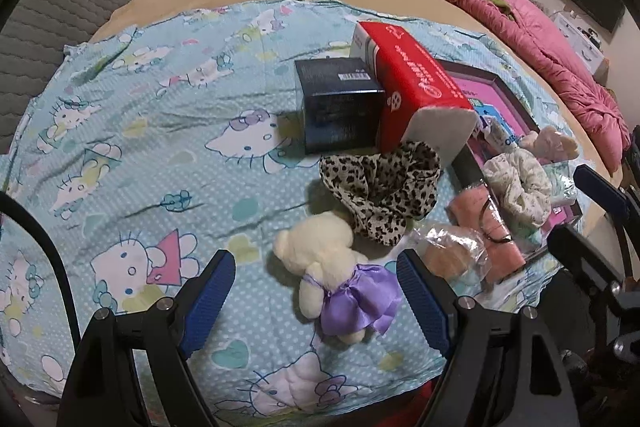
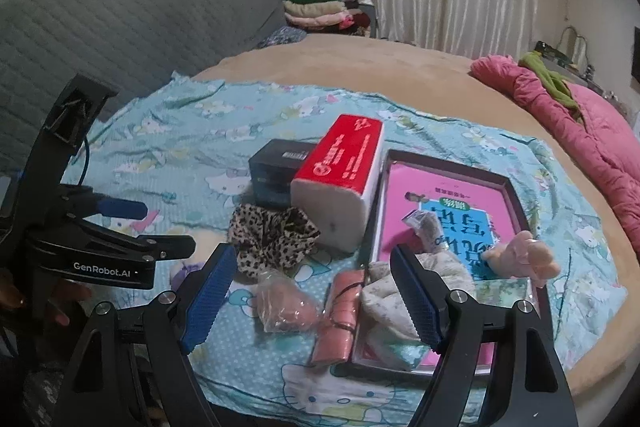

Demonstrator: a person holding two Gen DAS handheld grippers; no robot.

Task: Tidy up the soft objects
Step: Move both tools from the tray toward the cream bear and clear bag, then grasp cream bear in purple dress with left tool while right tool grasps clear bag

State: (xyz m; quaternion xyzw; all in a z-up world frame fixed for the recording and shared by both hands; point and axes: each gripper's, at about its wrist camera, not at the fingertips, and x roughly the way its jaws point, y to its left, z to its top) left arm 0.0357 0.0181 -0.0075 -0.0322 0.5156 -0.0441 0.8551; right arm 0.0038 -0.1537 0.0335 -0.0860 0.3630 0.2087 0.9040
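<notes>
- Bedding with a cartoon-cat print (image 1: 132, 131) is spread over the bed, and the soft things are gathered on it near both grippers.
- The left gripper (image 1: 316, 291) is held released, jaws wide apart, with the cream teddy bear (image 1: 320, 263) lying between them on the cloth, not yet pressed.
- The right gripper (image 2: 312, 291) is likewise released; below its gap lie a bagged pink item (image 2: 286, 307) and a pink roll (image 2: 340, 319), with a pale scrunchie (image 2: 392, 295) at the edge of the shallow box (image 2: 516, 195).
- A leopard scrunchie (image 1: 380, 187) rests against the red tissue pack (image 1: 416, 83), beside a dark box (image 1: 340, 103).
- Risk is judged in the crowding: closing jaws could catch the crinkly bag or the bedding along with the target, or the bear's purple skirt alone could be pinched and slip.
- The bear is shown whole only in the left view; in the right view it is largely hidden behind the other gripper.
- The box's pink printed floor and a small pink plush toy (image 2: 528, 259) are seen clearly only in the right view.
</notes>
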